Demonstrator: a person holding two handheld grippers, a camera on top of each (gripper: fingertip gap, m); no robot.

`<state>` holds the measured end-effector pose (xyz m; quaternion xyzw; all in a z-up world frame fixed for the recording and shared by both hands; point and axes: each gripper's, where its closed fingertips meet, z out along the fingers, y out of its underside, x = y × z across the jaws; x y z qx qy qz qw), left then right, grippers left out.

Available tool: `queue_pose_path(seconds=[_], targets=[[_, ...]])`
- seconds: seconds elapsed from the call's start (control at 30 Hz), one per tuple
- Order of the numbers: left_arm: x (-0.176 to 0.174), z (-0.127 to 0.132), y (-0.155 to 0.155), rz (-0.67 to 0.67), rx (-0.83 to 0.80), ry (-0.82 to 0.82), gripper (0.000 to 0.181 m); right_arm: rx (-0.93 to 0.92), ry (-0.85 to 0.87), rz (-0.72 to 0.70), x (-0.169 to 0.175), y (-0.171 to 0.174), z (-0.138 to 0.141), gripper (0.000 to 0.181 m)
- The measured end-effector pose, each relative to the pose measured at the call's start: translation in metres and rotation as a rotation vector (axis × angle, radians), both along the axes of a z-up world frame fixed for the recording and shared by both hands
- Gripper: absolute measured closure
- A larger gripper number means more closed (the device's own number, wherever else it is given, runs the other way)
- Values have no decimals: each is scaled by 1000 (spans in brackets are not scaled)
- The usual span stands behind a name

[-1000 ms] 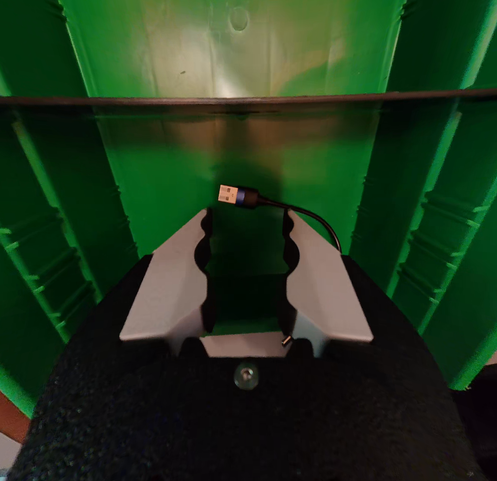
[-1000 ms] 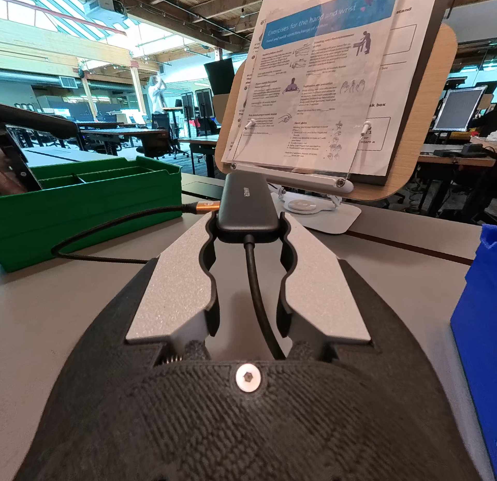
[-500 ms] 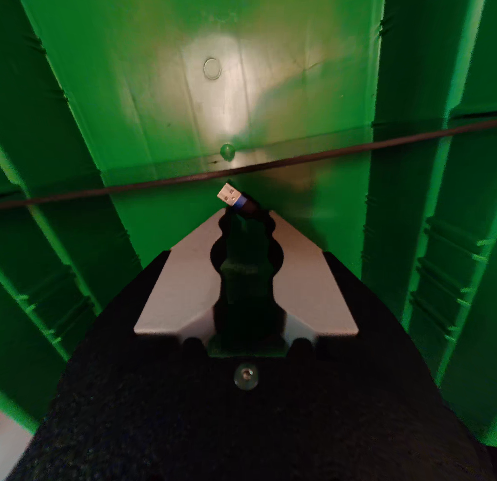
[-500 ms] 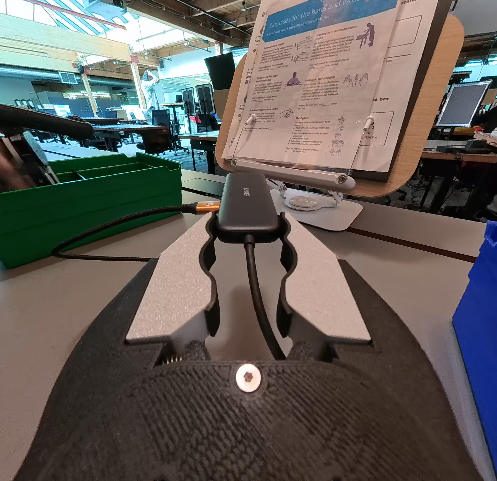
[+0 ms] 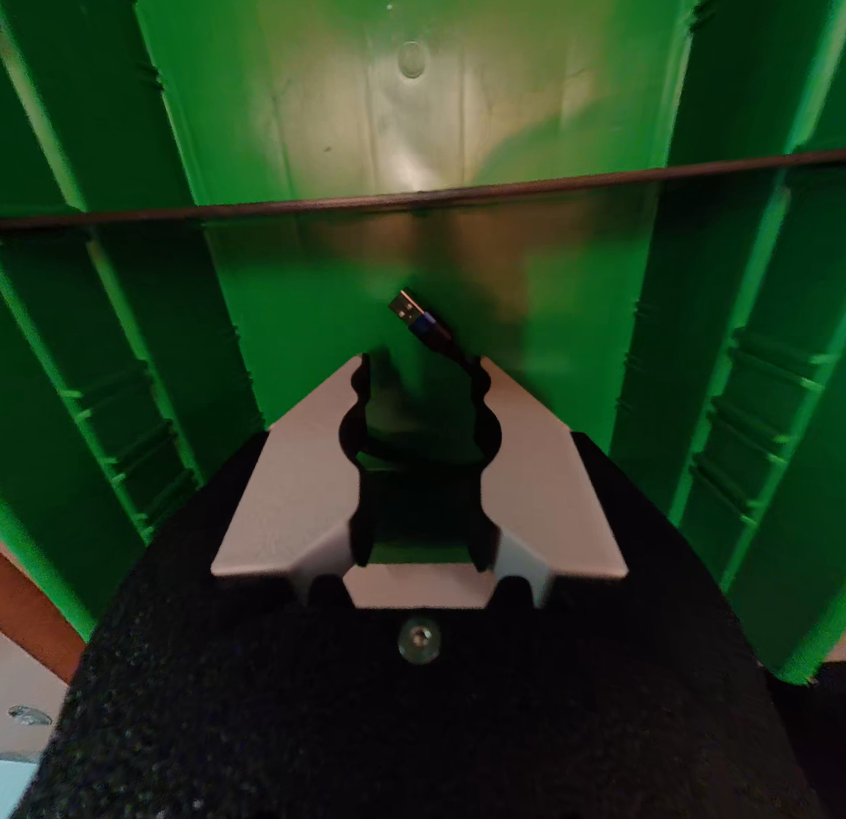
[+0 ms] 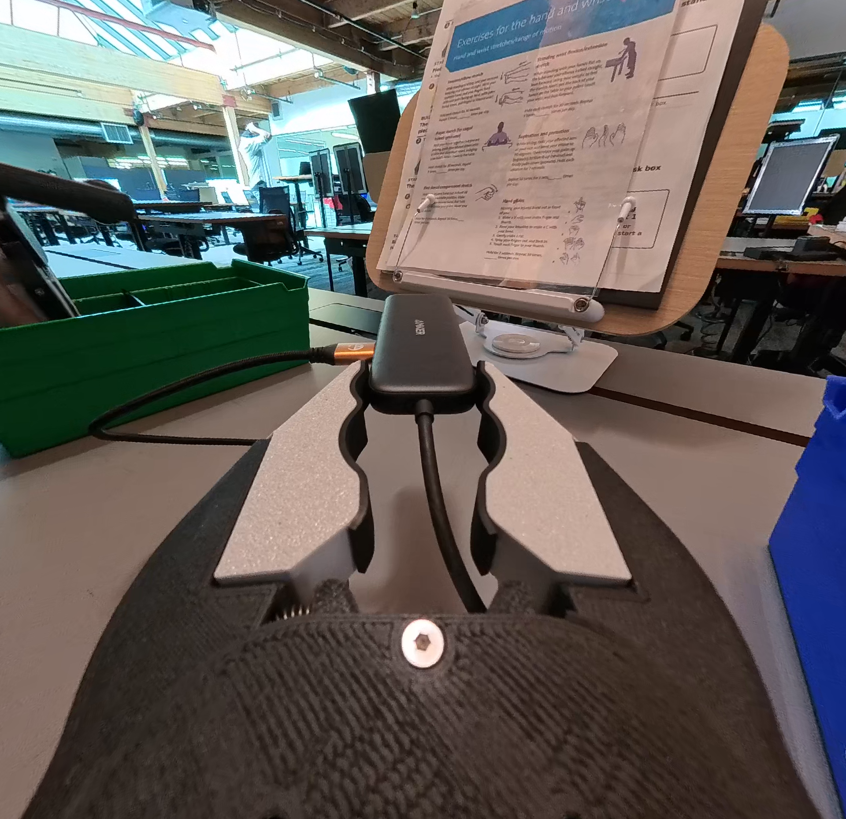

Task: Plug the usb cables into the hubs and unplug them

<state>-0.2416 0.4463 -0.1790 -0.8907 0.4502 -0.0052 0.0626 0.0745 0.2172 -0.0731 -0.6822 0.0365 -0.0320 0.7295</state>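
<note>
plug (image 5: 407,310) past parted left fingertips (image 5: 486,371) | hub (image 6: 419,353) clamped between right fingertips (image 6: 352,387)

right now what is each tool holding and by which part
Right tool: shut on the black hub, gripping its near end by the sides. Left tool: open, holding nothing; the usb plug lies in the green bin.

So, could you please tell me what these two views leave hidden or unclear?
- Left wrist view: the USB plug is motion-blurred, and its cable runs behind the left gripper.
- Right wrist view: the hub has its right side ports facing away.
- Right wrist view: the green bin hides its contents behind its front wall.
</note>
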Motion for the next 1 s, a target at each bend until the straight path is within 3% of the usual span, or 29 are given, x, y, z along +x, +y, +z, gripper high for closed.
queue_pose_path(seconds=[0.03,0.27,0.6,0.8,0.9,1.0], targets=[[1,1,-4,-10,-12,-3,140,1,-1,0,0,0,0,135],[9,-14,-16,-30,-114,-9,147,0,2,2,0,0,0,135],[17,-8,-19,-40,-100,-53,151,-3,2,4,0,1,-1,135],[14,-14,-12,-105,-74,-14,180,1,0,1,0,0,0,135],[12,-3,-1,-128,1,-30,180,4,2,-1,1,0,1,135],[10,29,8,-115,112,-82,180,7,1,-1,1,0,2,135]])
